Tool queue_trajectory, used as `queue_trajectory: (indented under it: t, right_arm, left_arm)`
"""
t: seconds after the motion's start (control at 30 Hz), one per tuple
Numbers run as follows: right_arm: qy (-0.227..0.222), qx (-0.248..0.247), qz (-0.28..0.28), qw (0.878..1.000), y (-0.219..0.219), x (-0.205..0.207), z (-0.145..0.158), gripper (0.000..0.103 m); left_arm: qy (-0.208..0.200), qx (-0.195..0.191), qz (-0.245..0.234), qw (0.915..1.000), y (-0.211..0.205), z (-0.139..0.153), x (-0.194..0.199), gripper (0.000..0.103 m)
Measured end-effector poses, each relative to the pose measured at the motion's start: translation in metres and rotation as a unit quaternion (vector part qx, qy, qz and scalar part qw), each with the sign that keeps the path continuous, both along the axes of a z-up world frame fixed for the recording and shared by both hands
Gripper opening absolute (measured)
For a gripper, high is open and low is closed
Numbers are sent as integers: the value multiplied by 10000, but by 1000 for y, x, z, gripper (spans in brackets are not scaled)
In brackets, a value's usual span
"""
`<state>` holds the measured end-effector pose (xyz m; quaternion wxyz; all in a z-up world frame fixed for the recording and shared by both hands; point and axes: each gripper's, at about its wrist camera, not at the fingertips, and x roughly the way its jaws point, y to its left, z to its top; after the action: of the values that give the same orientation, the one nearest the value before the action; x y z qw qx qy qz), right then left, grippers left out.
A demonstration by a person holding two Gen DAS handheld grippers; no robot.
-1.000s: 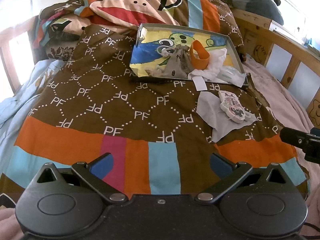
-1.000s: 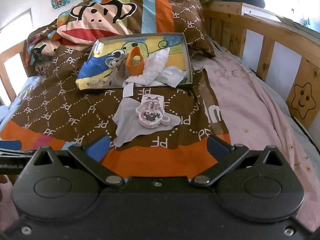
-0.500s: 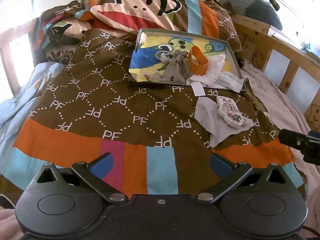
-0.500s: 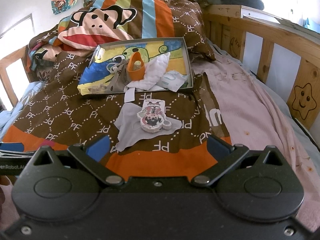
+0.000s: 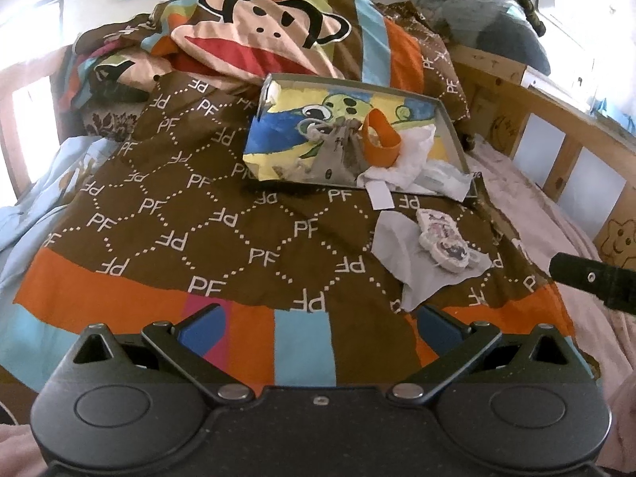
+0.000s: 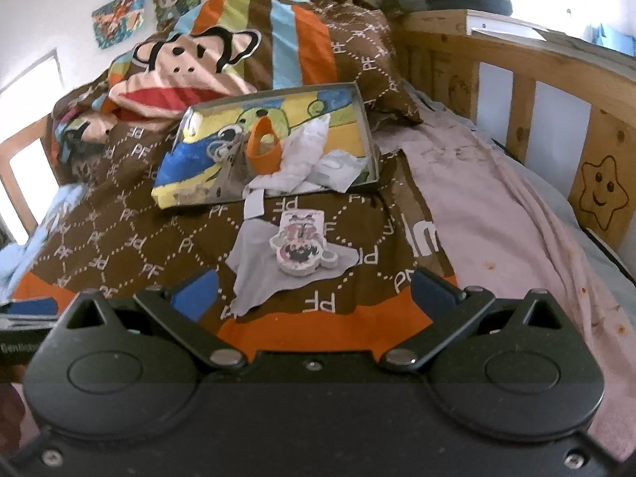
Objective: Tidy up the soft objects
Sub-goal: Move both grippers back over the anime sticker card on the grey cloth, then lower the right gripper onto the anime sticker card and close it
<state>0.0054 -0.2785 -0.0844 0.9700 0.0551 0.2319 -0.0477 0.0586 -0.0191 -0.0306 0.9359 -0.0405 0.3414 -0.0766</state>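
Note:
A small flat cartoon plush (image 5: 441, 238) (image 6: 300, 246) lies on a grey cloth (image 5: 397, 258) (image 6: 254, 274) spread on the brown PF bedcover. Behind them a shallow grey tray (image 5: 453, 135) (image 6: 366, 119) with a cartoon lining holds an orange band (image 5: 381, 141) (image 6: 264, 153), a grey pouch (image 5: 338, 155) and crumpled white fabric (image 5: 411, 155) (image 6: 306, 155). My left gripper (image 5: 320, 324) is open and empty, well short and left of the cloth. My right gripper (image 6: 314, 292) is open and empty, just in front of the grey cloth.
The monkey-print quilt (image 5: 270, 35) is heaped behind the tray. A wooden bed rail (image 6: 524, 79) runs along the right beside a pink sheet (image 6: 497, 218). Light blue bedding (image 5: 35, 183) lies at the left. The right gripper's finger (image 5: 592, 278) pokes into the left view.
Both grippers have drawn back slightly and tilted up, so the tray and plush sit a little farther off and more wall shows. Nothing on the bed has moved.

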Motion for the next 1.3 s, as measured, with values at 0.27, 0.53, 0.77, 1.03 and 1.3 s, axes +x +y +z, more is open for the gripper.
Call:
queue_trajectory:
  t: [0.27,0.53,0.77,1.03,1.3]
  right_arm:
    - [-28,90,-80,9999,-2,1,-2,103]
    - [60,108,-43,9999,-1,13,-4,103]
    - [109,198,4,9997,-4,25,-5,103]
    - [342,-98,433,9984,-16,90,6,103]
    - [319,-439,742,9958,-15,148,-2,103]
  left_arm:
    - [-113,-93,-53,9999,-1,-3,4,102]
    - [-49,-116,-92,9999,-1,-9,11,102]
    - [-92,-299,-137,9994,-2,-10,24,102]
    - [-395,-259,-1156,9922,-24,-13,71,102]
    - [-306,-285,-1459,9884,-40,-36,99,102]
